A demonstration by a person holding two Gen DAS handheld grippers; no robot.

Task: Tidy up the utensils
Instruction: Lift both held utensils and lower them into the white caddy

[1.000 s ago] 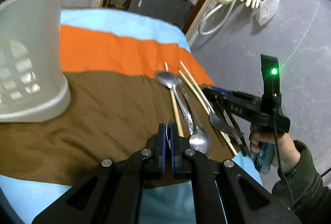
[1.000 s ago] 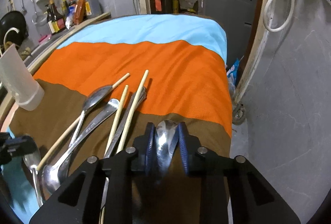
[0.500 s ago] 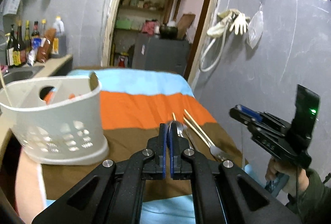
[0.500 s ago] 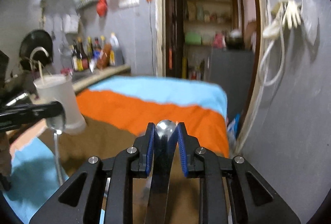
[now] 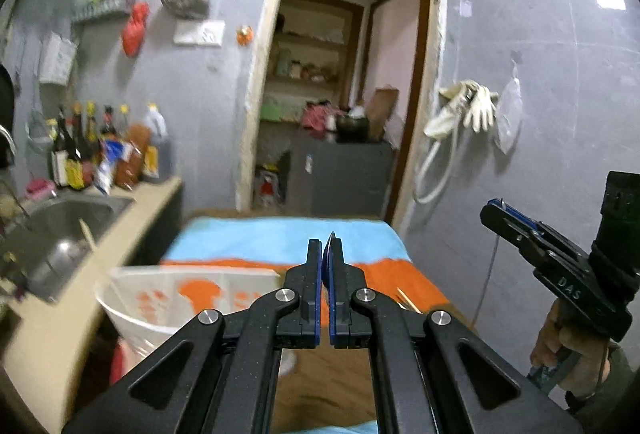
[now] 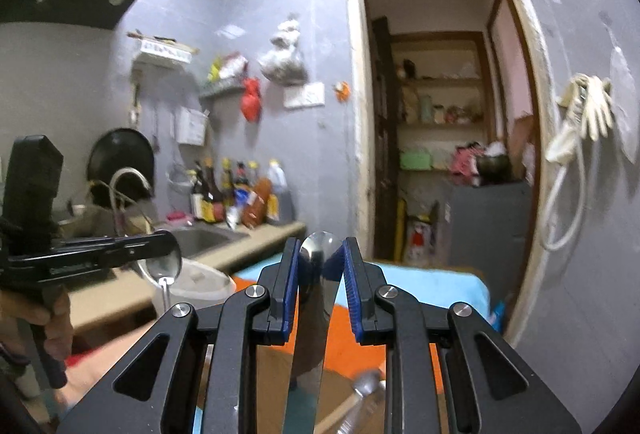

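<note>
Both units are raised above the tabletop (image 5: pixel 280 238), which is draped in a blue, orange and brown striped cloth (image 5: pixel 400 274). The left hand-held gripper (image 5: pixel 325 274) has its blue pads pressed nearly together, pinching a spoon seen edge-on as a thin sliver between them; in the right wrist view that spoon (image 6: pixel 164 266) shows its bowl at the fingertips with the handle hanging downward, at about 9 o'clock of the frame. The right hand-held gripper (image 6: pixel 320 274) is clamped on a second spoon (image 6: pixel 316 298), bowl uppermost between the pads and the broad handle running down toward the camera; the pads stand visibly apart around it. In the left wrist view the right unit sits at 3 o'clock, held by a hand (image 5: pixel 568 346). A white perforated utensil basket (image 5: pixel 160 298) stands on the tabletop at roughly 8 o'clock of the left fingertips, below them. Wooden chopstick tips (image 5: pixel 406 300) lie on the cloth just right of the left fingers. More cutlery (image 6: pixel 364 390) lies blurred on the cloth below the right fingers. A steel sink (image 5: pixel 68 226) and bottles (image 5: pixel 104 153) occupy the left-side counter.
</note>
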